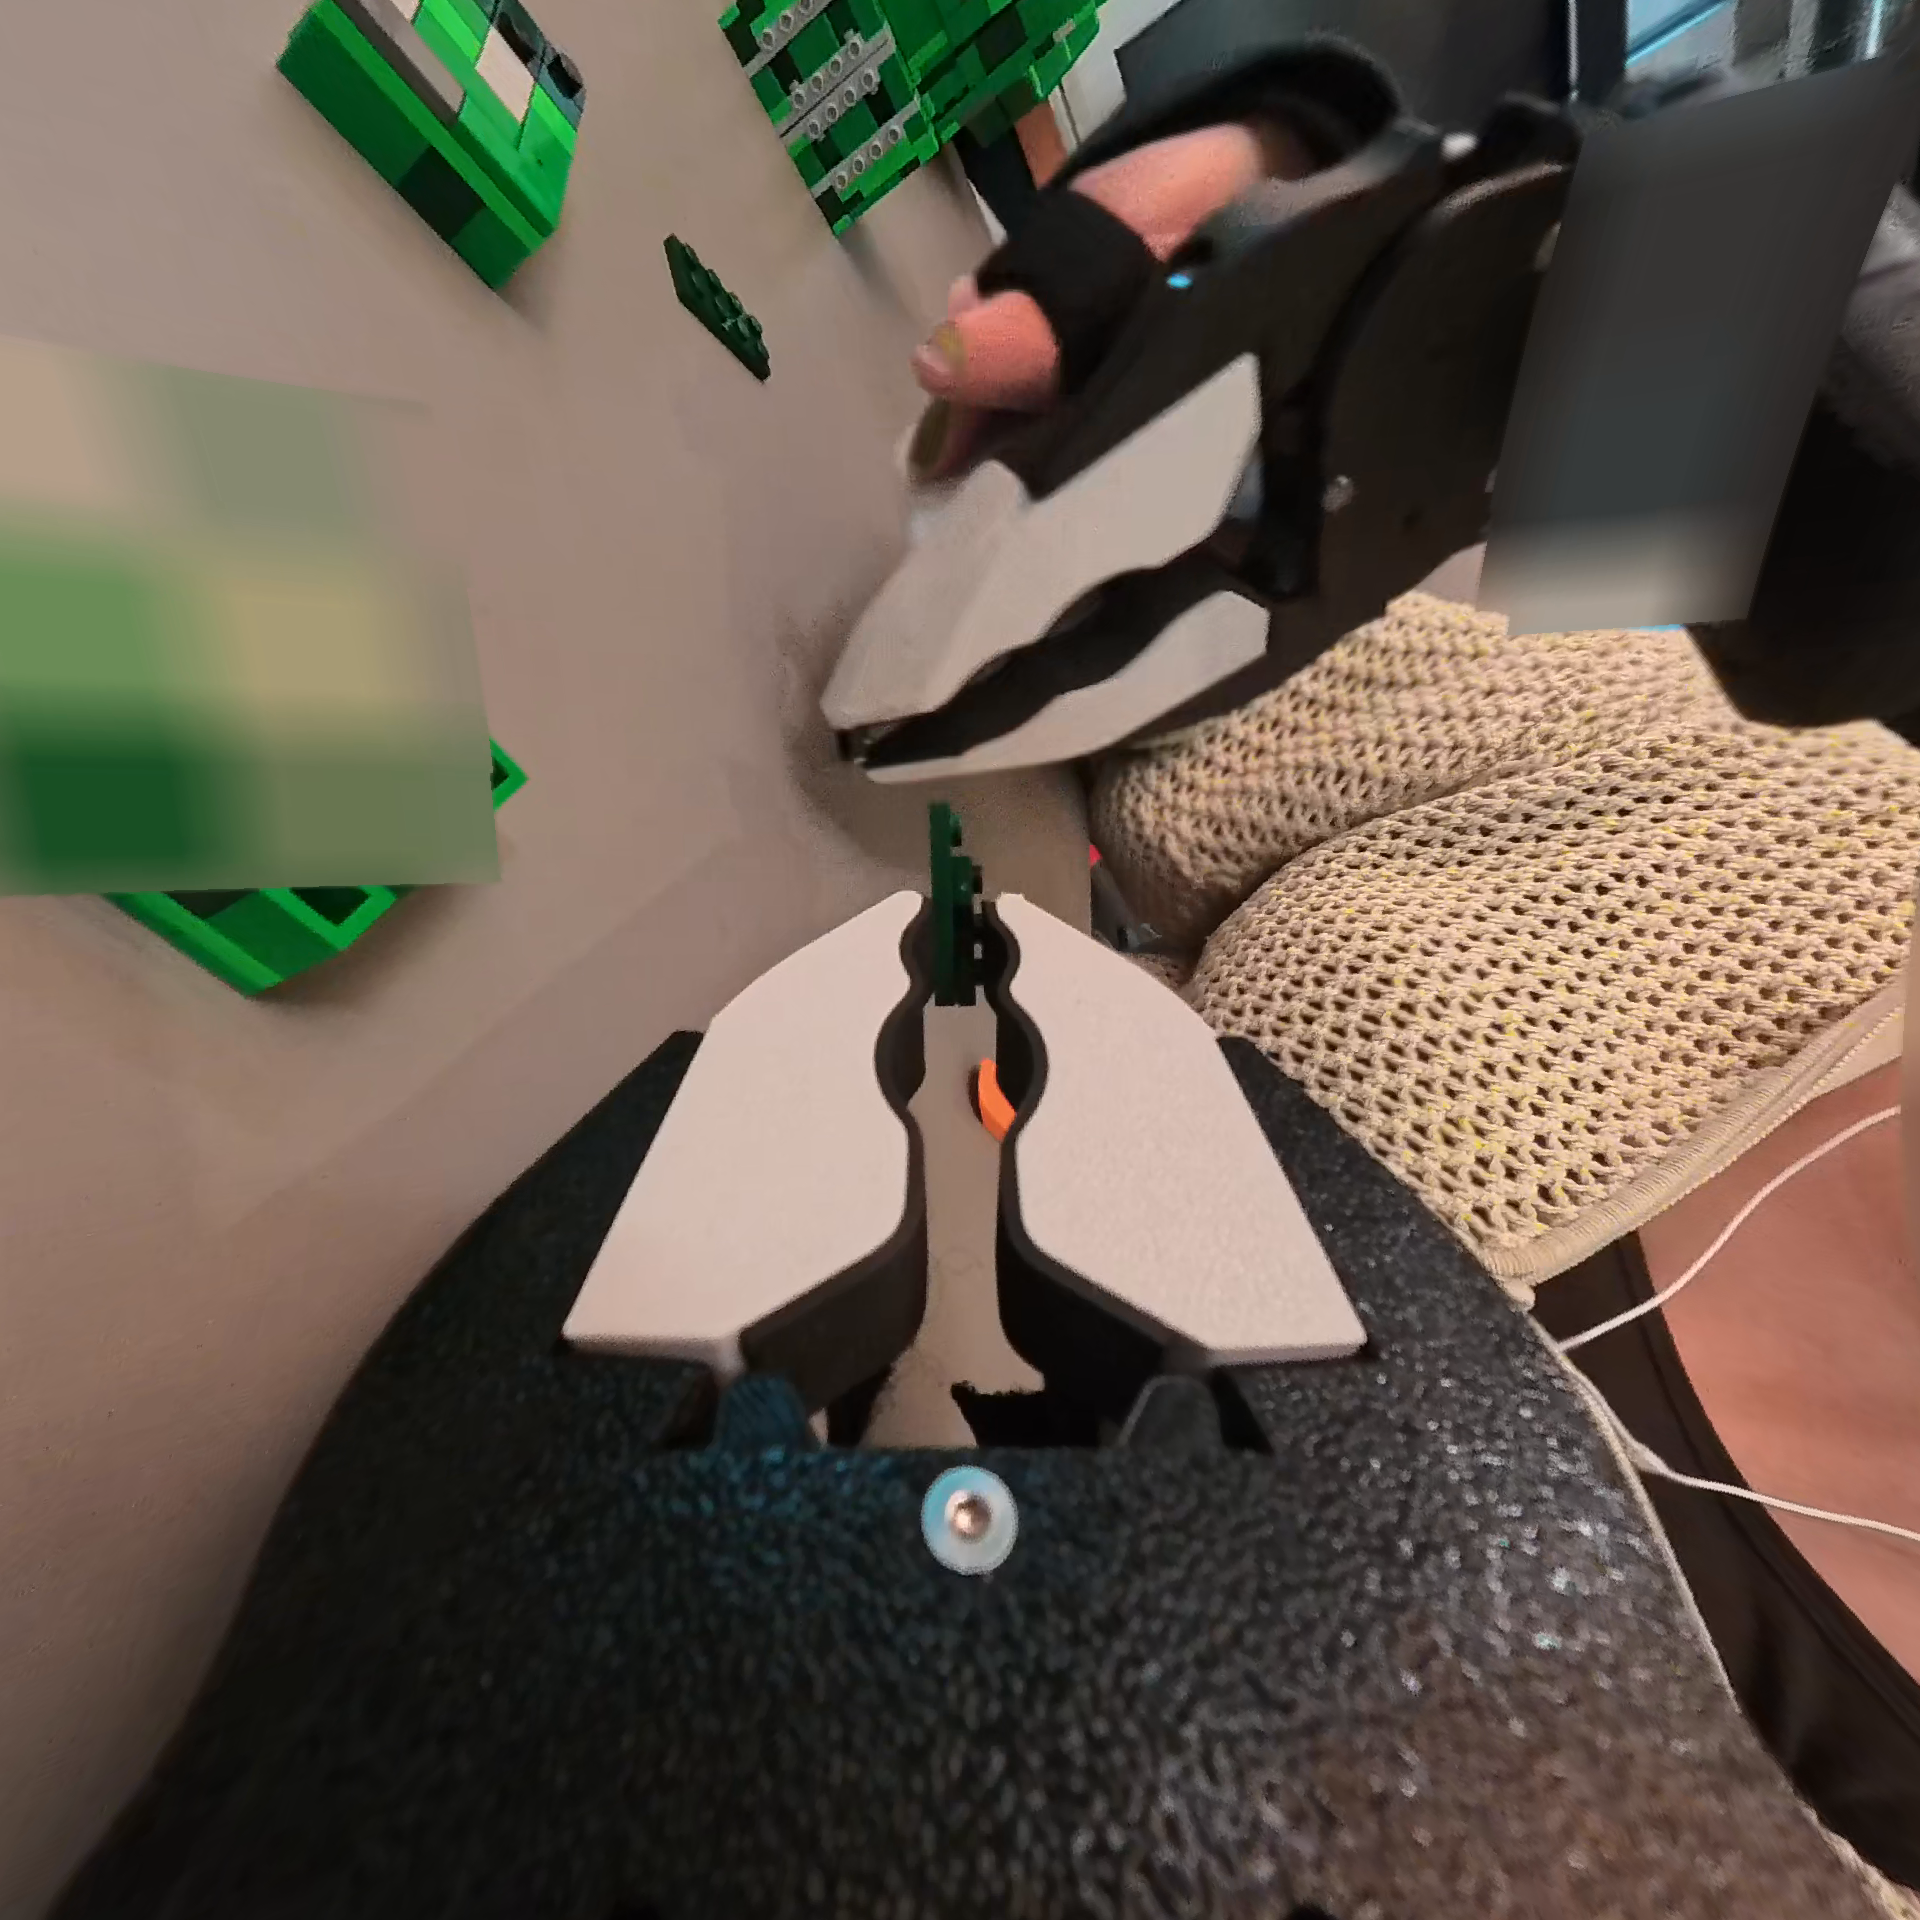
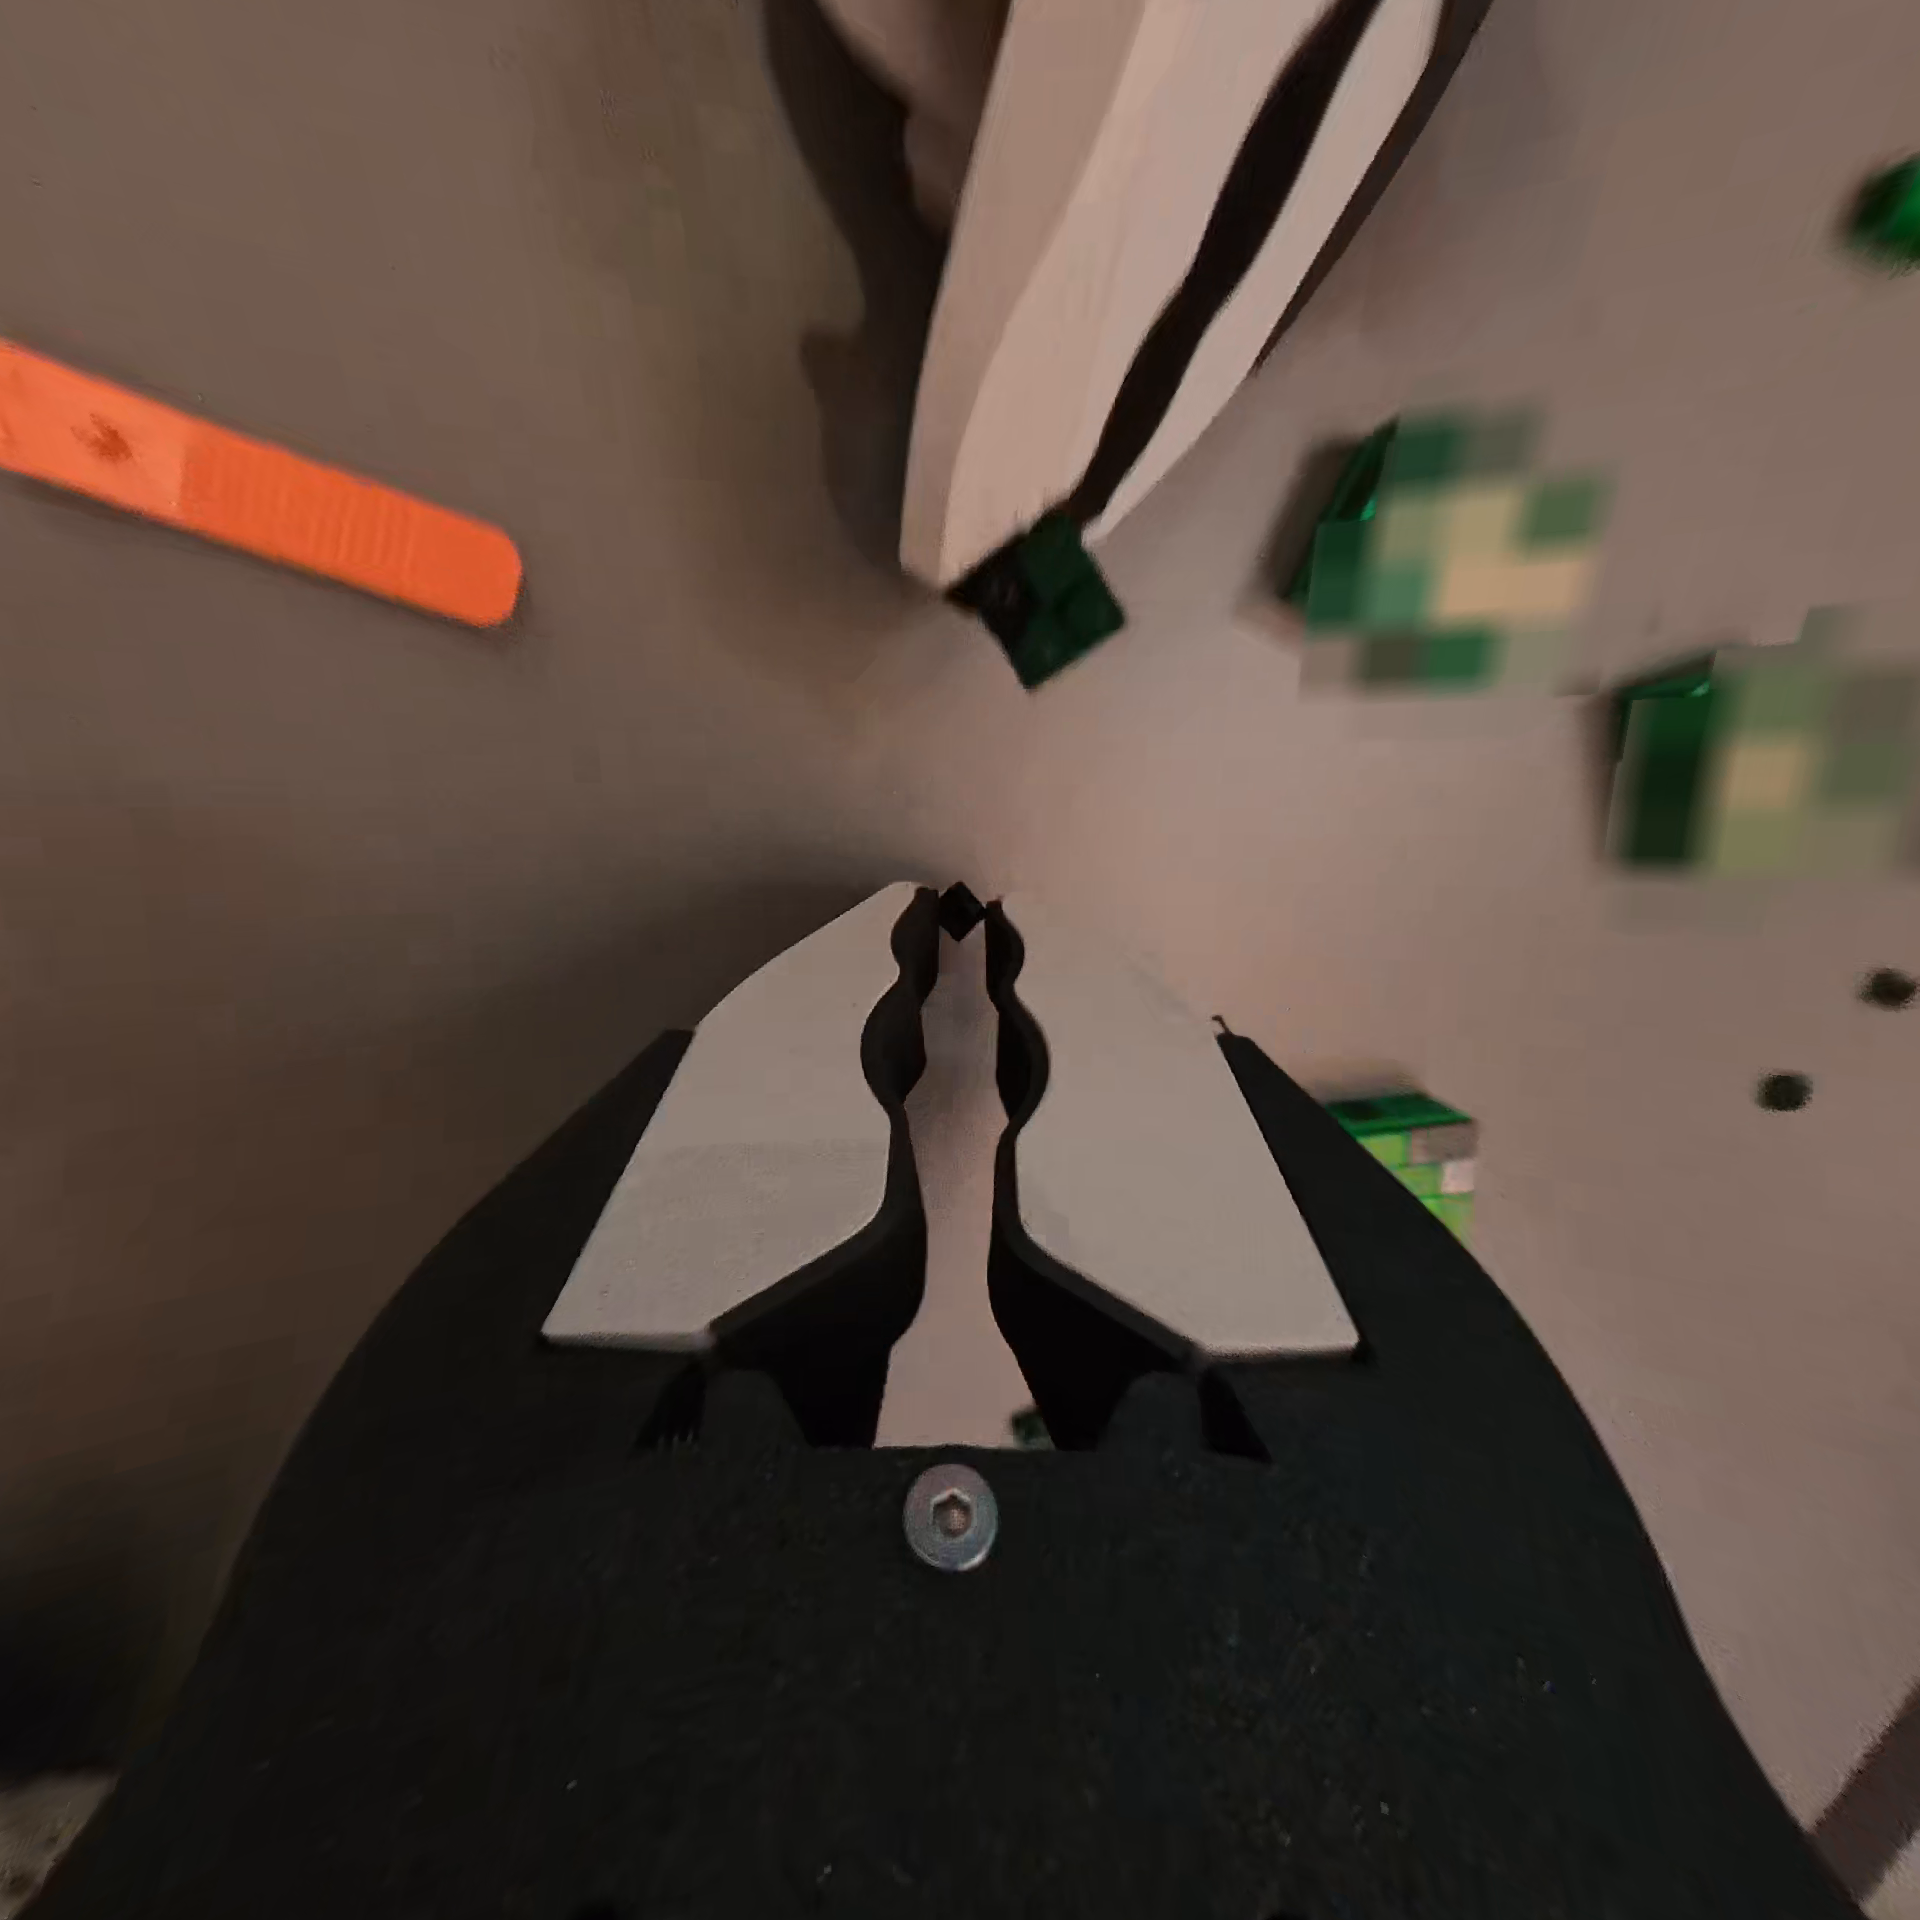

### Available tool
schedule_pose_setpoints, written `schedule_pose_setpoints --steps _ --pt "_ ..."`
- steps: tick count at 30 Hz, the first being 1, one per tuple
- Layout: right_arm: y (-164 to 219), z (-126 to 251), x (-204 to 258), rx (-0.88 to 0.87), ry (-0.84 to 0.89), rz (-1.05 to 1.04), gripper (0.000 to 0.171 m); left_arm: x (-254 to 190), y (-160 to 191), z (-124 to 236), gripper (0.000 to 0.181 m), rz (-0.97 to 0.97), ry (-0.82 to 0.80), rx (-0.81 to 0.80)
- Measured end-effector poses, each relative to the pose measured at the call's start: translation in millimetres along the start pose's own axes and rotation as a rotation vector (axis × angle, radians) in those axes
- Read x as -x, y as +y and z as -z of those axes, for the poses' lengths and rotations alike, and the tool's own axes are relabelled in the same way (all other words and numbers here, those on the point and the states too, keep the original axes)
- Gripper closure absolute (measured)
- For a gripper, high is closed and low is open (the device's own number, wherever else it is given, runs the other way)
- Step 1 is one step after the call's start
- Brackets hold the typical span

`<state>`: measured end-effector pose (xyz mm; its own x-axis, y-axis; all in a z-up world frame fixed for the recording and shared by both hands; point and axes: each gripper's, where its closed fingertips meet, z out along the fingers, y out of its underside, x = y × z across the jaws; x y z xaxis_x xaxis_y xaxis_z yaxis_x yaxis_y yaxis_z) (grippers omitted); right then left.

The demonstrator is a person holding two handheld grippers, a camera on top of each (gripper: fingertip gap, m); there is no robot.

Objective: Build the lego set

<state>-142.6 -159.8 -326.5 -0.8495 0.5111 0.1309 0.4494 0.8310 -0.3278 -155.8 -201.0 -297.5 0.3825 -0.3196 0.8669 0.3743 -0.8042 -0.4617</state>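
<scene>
Lego blocks, glossy green studded sub-builds, sat finished but unjoined on the matte beige table. Left tongs clenched a dark green plate edge-on. Right tongs pinched a tiny dark piece just above the table. Joining looked still ahead.

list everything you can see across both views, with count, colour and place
table: one, beige, under everything
dark green plate: one, held edge-on in the left gripper
small dark piece: one, black or very dark green, at the right gripper's tips
loose dark green plate: one, flat on the table
green brick assemblies: at least three, bright and dark green, far side of the table
orange tool: one, lying on the table
person's hand: one, in a black fingerless glove, on the right gripper
left gripper: white, black base, jaws shut on the plate
right gripper: white, black base, jaws shut on the small piece
</scene>
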Motion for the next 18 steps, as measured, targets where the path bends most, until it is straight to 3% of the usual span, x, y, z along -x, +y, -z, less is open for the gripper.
schedule_pose_setpoints --steps 3,7,10,18 --pt "13 -6 1 0.077 -0.055 -0.009 0.163 -1 2 0 0.174 0.001 0.005 0.006" --pt "8 -8 -1 0.043 -0.062 -0.038 0.156 0 2 0 0.174 0.013 0.004 0.005" --pt "6 -3 -3 -0.041 0.012 -0.046 0.148 1 1 1 0.174 0.026 0.006 -0.003" --pt "5 -2 0 -0.337 0.172 -0.21 0.154 -2 -7 2 0.174 0.051 -0.007 -0.155"
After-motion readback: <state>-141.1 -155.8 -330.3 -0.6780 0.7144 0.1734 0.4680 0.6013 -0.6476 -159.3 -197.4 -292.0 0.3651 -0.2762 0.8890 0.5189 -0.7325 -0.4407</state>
